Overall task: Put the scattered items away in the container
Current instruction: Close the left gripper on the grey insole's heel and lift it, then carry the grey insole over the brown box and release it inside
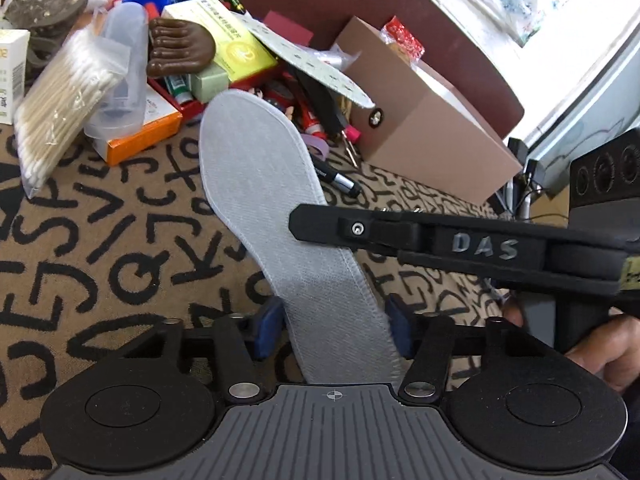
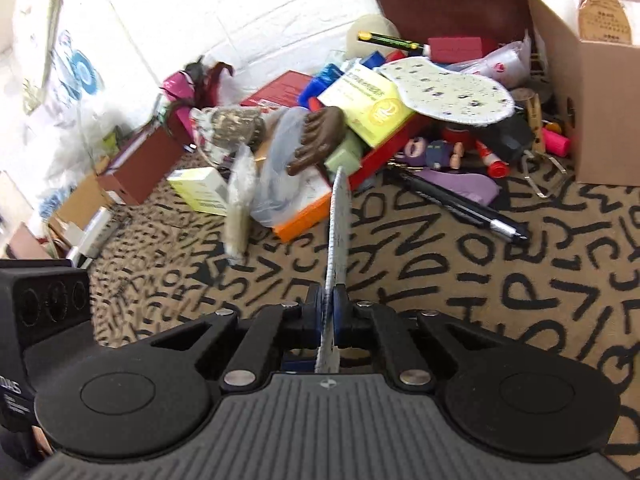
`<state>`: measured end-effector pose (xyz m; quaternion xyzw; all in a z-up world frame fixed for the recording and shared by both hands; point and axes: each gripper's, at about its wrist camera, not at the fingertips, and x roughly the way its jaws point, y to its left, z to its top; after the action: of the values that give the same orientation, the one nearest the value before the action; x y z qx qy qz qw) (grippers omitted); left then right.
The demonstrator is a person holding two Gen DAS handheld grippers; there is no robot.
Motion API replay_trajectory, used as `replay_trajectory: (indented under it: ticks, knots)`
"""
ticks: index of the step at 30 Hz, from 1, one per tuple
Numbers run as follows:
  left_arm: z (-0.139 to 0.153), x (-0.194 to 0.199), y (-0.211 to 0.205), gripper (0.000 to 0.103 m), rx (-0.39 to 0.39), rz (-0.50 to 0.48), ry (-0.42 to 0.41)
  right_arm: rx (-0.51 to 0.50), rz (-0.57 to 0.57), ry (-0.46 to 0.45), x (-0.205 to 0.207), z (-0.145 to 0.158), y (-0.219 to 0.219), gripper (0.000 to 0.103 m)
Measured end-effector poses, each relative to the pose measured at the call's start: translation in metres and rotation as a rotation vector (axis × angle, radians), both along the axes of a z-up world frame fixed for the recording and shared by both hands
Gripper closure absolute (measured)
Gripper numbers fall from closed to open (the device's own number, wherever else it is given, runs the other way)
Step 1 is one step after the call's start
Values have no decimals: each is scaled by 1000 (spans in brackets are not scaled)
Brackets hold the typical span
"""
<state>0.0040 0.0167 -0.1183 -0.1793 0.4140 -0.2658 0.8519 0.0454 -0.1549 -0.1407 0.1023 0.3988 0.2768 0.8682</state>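
Right gripper (image 2: 327, 312): blue pads clamped flat on the grey insole's (image 2: 338, 216) thin edge, which stands upright between them.
Left gripper (image 1: 335, 330): blue pads parted, one at each side of the insole (image 1: 256, 160); whether they touch it I cannot tell.
Insole: grey woven fabric, stitched rim, foot-shaped (its toe reaches the clutter).
Carpet (image 1: 120, 240): tan pile with black letters.
Cardboard box (image 1: 420, 120): brown, open-topped, just beside the heap.
Heap: bagged cotton swabs (image 1: 60, 108), glossy brown foot-shaped piece (image 1: 180, 48), yellow carton (image 1: 228, 40), speckled insole (image 1: 312, 64), black pen (image 2: 460, 204).
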Motion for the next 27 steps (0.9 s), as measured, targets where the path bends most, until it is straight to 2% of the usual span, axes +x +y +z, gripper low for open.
replay_trajectory:
  ticks: [5, 9, 11, 16, 27]
  knots:
    - [12, -9, -4, 77, 64, -21, -69, -29, -8, -4, 3, -2, 1, 94]
    - [18, -13, -2, 93, 78, -14, -80, -39, -1, -7, 5, -6, 5, 94]
    - [20, -14, -2, 97, 91, -16, -88, -39, 4, -15, 3, -5, 6, 94]
    - [30, -20, -5, 99, 75, -42, -117, -44, 0, -73, -11, 9, 3, 95]
    - [73, -6, -41, 99, 30, -101, -263, -27, -116, -231, -16, 61, -37, 95]
